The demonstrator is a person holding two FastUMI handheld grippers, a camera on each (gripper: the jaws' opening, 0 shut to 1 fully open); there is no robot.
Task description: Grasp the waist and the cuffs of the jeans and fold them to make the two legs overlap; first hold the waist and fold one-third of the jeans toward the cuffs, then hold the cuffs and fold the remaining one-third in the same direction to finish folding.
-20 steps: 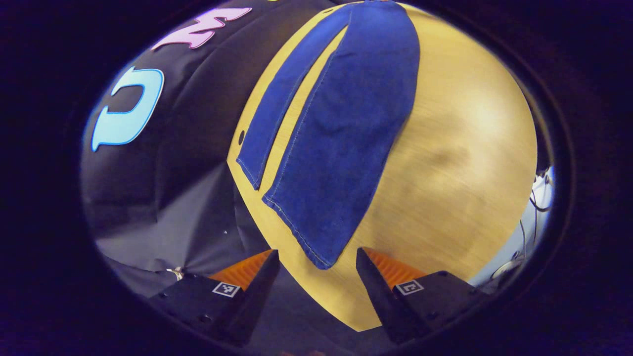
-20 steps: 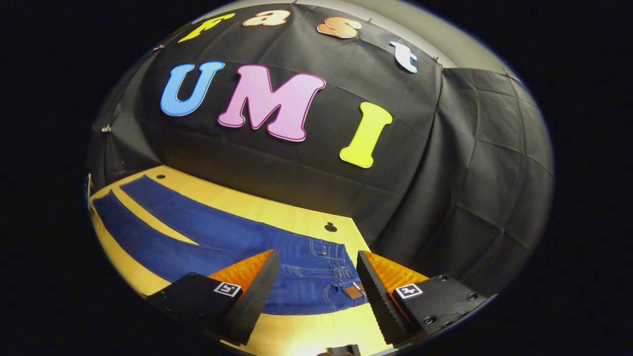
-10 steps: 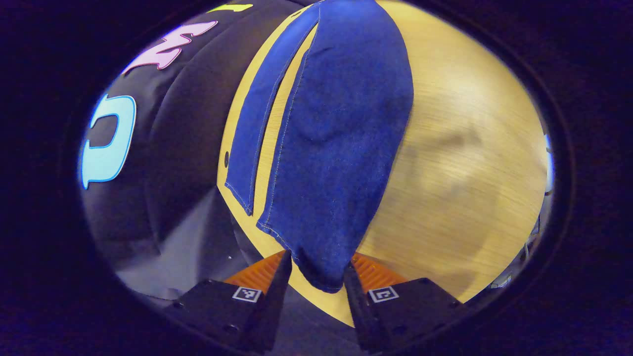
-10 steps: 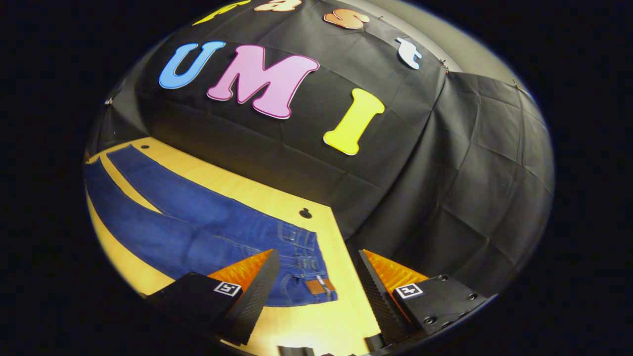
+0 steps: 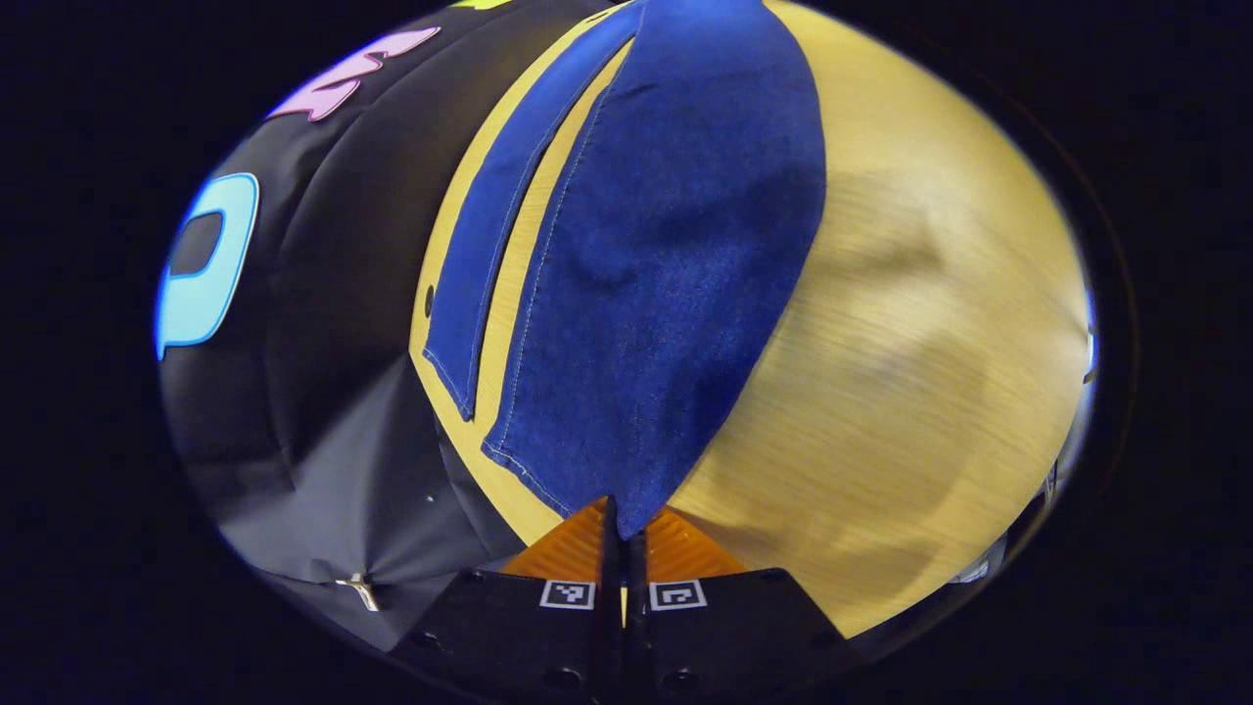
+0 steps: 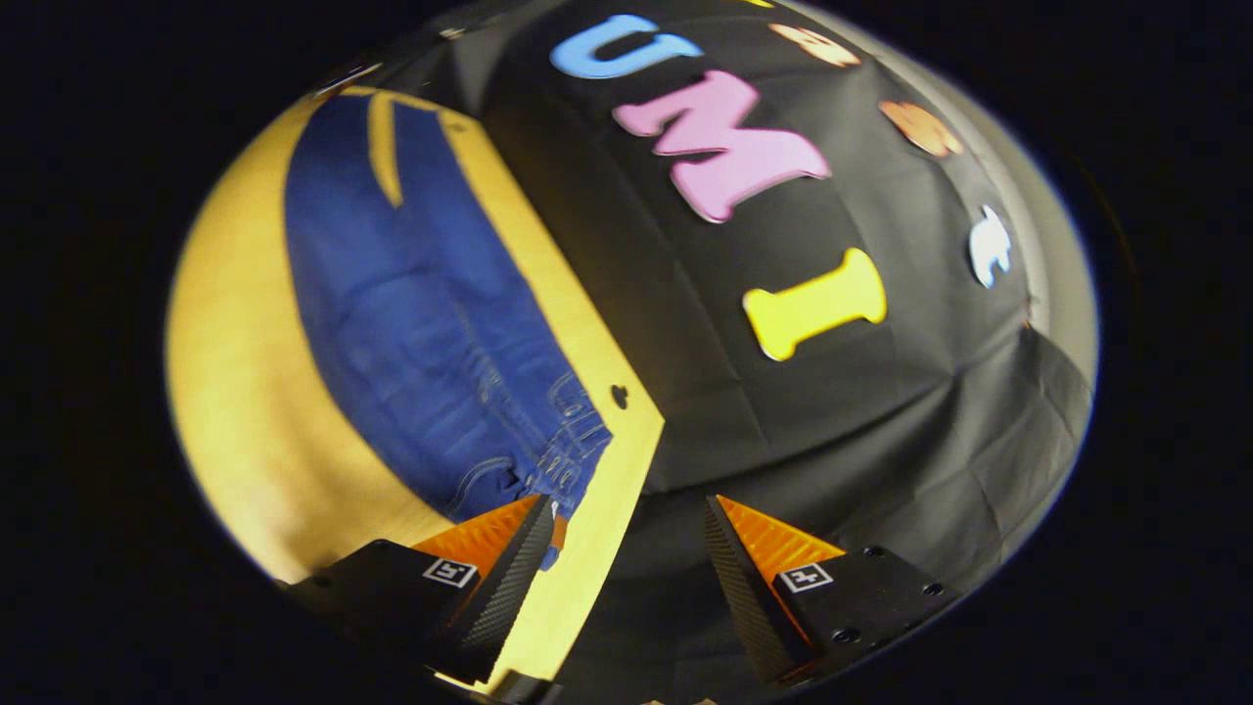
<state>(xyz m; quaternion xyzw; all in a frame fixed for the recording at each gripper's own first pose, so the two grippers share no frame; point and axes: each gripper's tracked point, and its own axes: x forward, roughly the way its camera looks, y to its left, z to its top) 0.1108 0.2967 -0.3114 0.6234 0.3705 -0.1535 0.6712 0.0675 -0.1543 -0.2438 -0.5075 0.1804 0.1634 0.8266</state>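
Observation:
Blue jeans [image 5: 666, 245] lie flat on the wooden table [image 5: 930, 323], legs apart. In the left gripper view the near leg's cuff corner [image 5: 636, 499] runs down between my fingers, and my left gripper [image 5: 624, 509] is shut on it. The far leg [image 5: 489, 235] lies beside it by the table's edge. In the right gripper view the jeans [image 6: 411, 313] stretch away and the waist [image 6: 563, 441] lies just ahead of my left finger. My right gripper [image 6: 626, 509] is open with nothing between its fingers, straddling the table's end edge [image 6: 587, 548].
Black cloth walls [image 6: 832, 421] hang close behind the table's far side and end. A small dark hole [image 6: 619, 396] marks the table corner near the waist, and another hole [image 5: 429, 302] sits by the far cuff. Bare wood [image 6: 235, 392] lies on the near side.
My left gripper moved onto the near cuff and closed from wide open to shut on it. The right gripper swung toward the table's end by the waist, still open.

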